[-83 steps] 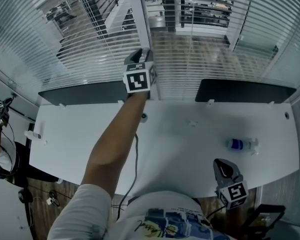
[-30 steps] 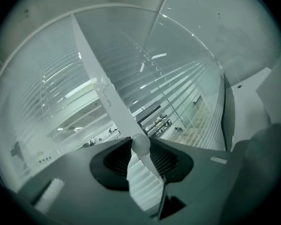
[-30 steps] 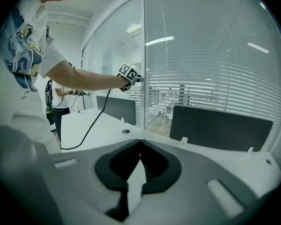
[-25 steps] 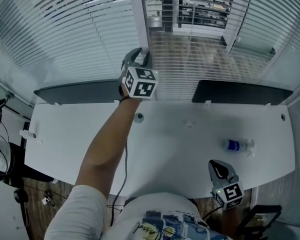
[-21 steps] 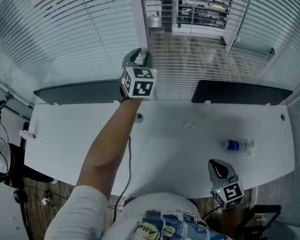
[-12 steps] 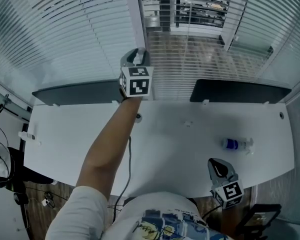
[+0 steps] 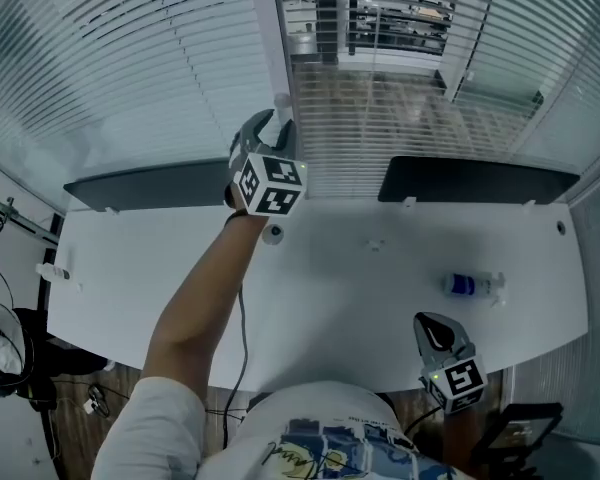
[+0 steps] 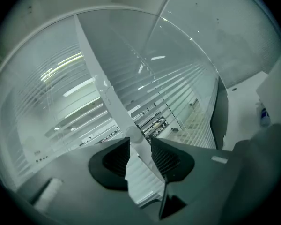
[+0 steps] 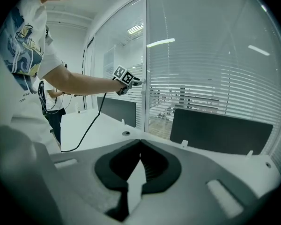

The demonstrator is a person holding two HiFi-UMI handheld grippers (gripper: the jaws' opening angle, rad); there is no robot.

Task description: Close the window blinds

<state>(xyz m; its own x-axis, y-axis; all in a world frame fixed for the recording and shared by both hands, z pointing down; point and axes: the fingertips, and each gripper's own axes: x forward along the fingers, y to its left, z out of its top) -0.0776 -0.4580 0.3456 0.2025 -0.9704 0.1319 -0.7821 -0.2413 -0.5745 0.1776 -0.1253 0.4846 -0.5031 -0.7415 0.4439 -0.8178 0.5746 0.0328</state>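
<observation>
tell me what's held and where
Nothing: left gripper has just been opening, the blind wand loose between its jaws; right gripper shut, empty.

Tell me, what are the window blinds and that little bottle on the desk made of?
Blinds: thin, pale slats with a soft sheen that catches the light. They are probably painted metal or plastic; I cannot tell which. Bottle: see-through with a blue band, so most likely clear plastic.
</observation>
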